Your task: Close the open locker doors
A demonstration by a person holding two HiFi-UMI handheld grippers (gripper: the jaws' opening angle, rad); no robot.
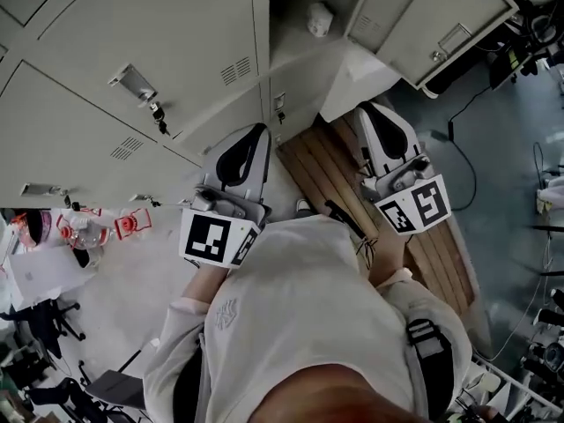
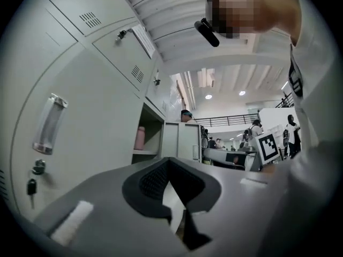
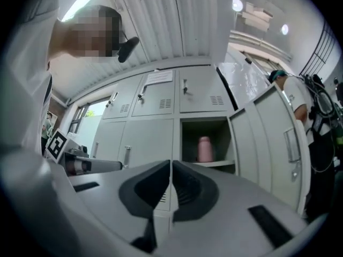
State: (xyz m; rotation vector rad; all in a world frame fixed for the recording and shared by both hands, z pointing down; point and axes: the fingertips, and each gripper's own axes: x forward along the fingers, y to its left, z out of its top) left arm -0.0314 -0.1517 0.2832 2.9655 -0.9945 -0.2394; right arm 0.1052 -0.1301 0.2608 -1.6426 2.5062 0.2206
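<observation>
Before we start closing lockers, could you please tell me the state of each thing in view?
Locker door: swung open.
Pink bottle: upright on the shelf inside.
Neighbouring locker door: closed.
Left gripper: shut, empty.
Right gripper: shut, empty.

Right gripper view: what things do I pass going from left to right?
Left gripper's marker cube → closed locker door → pink bottle on the open locker's shelf → open locker door → person.
</observation>
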